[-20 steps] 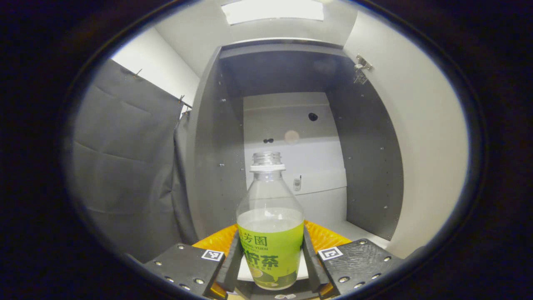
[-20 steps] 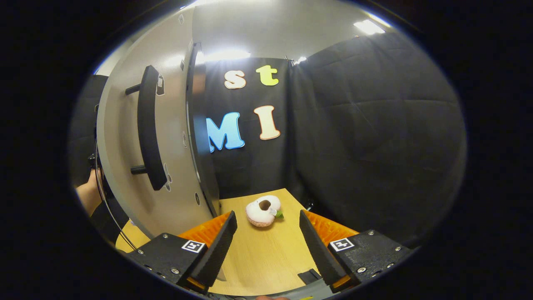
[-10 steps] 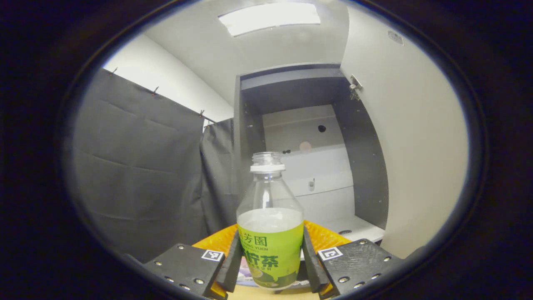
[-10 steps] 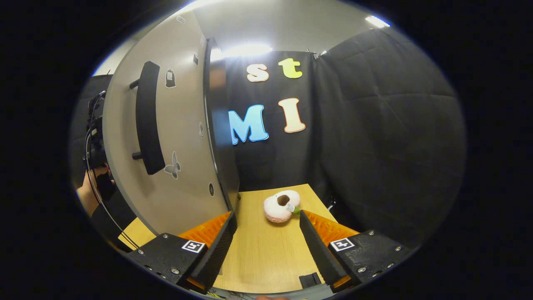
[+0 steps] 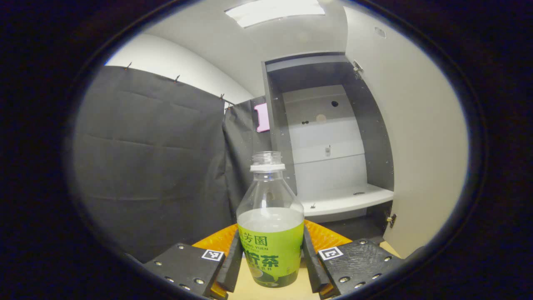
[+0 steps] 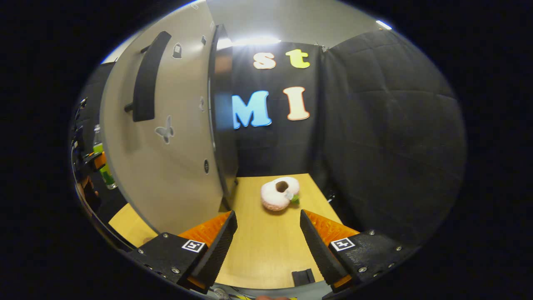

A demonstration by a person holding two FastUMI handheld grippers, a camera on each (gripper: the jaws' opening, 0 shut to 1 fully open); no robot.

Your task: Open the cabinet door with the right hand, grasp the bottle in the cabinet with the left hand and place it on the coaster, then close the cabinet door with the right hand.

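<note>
It was a staged recording booth: black cloth walls surrounded a wooden table and a lone cabinet.

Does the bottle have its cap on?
No. In the left gripper view the bottle, held between the left gripper fingers, shows a bare open neck with no cap.

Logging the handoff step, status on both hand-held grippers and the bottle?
Left hand-held gripper shut on bottle, clear of cabinet. Right hand-held gripper open, empty. Cabinet door open. Coaster not sighted.
</note>
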